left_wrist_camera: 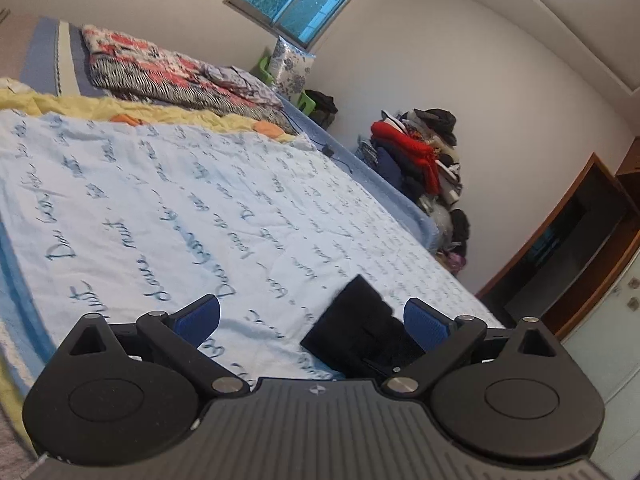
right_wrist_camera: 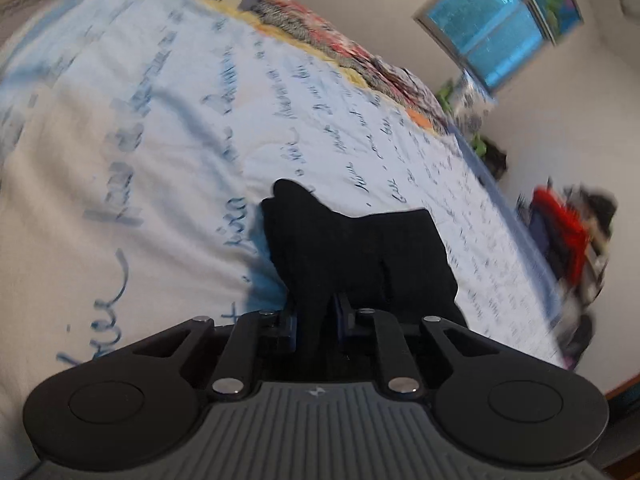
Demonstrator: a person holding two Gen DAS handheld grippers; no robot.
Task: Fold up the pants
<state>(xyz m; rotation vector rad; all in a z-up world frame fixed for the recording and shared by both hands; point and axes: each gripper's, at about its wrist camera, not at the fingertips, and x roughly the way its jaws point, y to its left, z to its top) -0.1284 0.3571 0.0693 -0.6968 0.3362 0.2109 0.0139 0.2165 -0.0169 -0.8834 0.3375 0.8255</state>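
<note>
**Black pants pinched over the script-print bed**

Your bed [left_wrist_camera: 160, 200] wears a soft, pale-blue cover with cursive lettering, a clothes heap [left_wrist_camera: 420, 160] by the far wall. Your right gripper [right_wrist_camera: 316, 320] is clamped on the black pants [right_wrist_camera: 352, 252] — a limp, matte bundle, probably lifted to carry a fold over. Your left gripper [left_wrist_camera: 312, 320] hangs spread and empty, the pants just beyond its right finger

Right gripper [right_wrist_camera: 316, 322] clamped on black pants [right_wrist_camera: 356, 252], above a script-printed blanket [right_wrist_camera: 160, 120].

Jaws nearly together, pinching a fold of dark cloth between blue pads [right_wrist_camera: 294, 326]. Bunched fabric rising ahead of the fingertips, spreading to both sides. Beyond them, blurred: patterned bedding [right_wrist_camera: 344, 48], window [right_wrist_camera: 500, 20], clothes pile [right_wrist_camera: 568, 232] at right.
</note>
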